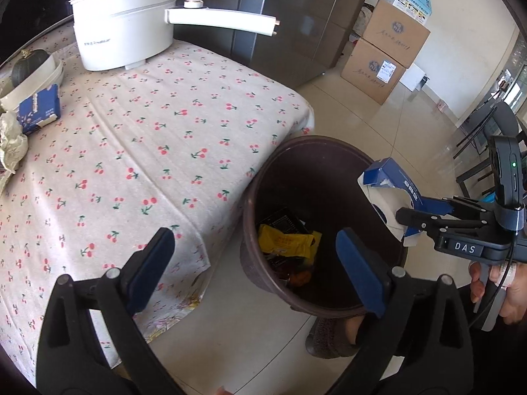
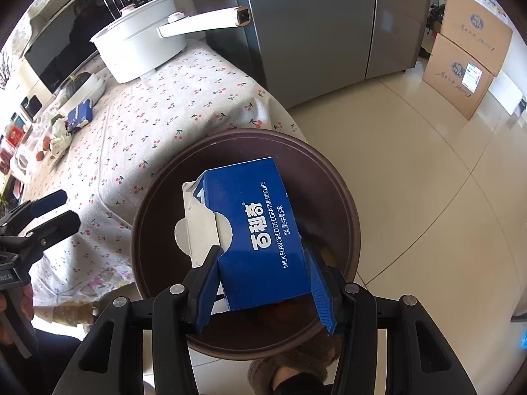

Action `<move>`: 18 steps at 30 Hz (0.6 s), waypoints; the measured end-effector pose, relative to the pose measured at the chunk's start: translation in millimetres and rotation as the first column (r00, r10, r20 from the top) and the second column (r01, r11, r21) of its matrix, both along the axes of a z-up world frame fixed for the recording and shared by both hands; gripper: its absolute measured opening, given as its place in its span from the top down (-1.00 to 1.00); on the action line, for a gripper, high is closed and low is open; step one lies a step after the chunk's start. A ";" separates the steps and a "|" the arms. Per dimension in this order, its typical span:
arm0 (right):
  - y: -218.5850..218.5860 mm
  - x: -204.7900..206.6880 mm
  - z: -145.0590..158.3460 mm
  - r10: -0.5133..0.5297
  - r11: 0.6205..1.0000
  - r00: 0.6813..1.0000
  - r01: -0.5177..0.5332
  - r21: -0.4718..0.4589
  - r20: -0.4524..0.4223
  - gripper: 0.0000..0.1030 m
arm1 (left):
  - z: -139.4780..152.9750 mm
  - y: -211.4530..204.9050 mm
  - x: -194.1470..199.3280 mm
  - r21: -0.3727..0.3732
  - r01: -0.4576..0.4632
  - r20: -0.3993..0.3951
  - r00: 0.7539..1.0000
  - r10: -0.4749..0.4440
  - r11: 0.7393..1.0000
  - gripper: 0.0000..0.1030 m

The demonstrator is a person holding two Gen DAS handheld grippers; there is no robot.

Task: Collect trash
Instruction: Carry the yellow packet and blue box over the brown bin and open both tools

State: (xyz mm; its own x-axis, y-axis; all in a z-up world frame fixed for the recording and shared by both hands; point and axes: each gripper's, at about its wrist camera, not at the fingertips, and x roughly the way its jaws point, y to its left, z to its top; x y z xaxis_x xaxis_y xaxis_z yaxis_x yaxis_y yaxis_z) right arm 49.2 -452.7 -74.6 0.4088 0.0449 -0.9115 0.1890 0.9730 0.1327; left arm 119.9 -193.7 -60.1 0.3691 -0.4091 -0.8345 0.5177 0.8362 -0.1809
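My right gripper (image 2: 262,256) is shut on a torn-open blue biscuit box (image 2: 260,227) and holds it over the mouth of the round brown trash bin (image 2: 154,204). In the left wrist view the same box (image 1: 388,191) hangs above the bin's far rim (image 1: 316,138), pinched by the right gripper (image 1: 408,220). A yellow wrapper (image 1: 286,240) and darker scraps lie at the bin's bottom. My left gripper (image 1: 255,263) is open and holds nothing, straddling the table corner and the bin's near side. It also shows at the left edge as the left gripper (image 2: 57,212).
On the cherry-print tablecloth (image 1: 148,151) lie a small blue packet (image 1: 39,108) and crumpled paper (image 1: 11,144). A white electric pot (image 1: 122,29) stands at the back, its handle jutting right. A grey fridge (image 1: 296,26), cardboard boxes (image 1: 385,52) and a slippered foot (image 1: 332,335) surround the bin.
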 end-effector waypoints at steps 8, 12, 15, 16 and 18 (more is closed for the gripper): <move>11.0 11.4 -2.4 -0.006 1.000 1.000 0.006 0.003 -0.019 -0.09 | 8.2 45.5 1.1 0.050 -0.091 0.021 0.996 0.090 0.995 -0.96; 17.8 18.4 0.7 -0.020 1.000 1.000 0.020 0.022 -0.011 -0.41 | 10.8 66.6 2.1 0.058 -0.130 0.017 0.991 0.129 0.990 -0.97; 27.2 24.6 3.0 -0.008 1.000 1.000 0.008 0.025 -0.007 -0.44 | 13.5 79.6 1.9 0.063 -0.155 0.018 0.988 0.155 0.986 -0.97; 30.8 26.4 3.9 -0.003 1.000 1.000 0.003 0.025 -0.005 -0.45 | 15.1 84.4 2.3 0.066 -0.164 0.020 0.986 0.163 0.984 -0.97; 39.2 30.7 5.7 0.011 1.000 1.000 -0.011 0.019 -0.004 -0.46 | 17.8 93.5 1.9 0.068 -0.182 0.025 0.983 0.181 0.981 -0.97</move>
State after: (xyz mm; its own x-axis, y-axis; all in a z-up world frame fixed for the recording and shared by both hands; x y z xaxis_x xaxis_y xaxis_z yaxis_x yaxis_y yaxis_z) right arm 79.9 -413.5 -68.9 0.4045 0.0666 -0.9121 0.1791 0.9723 0.1504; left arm 121.9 -100.2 -42.2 0.4476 -0.2752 -0.8508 0.3591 0.9267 -0.1109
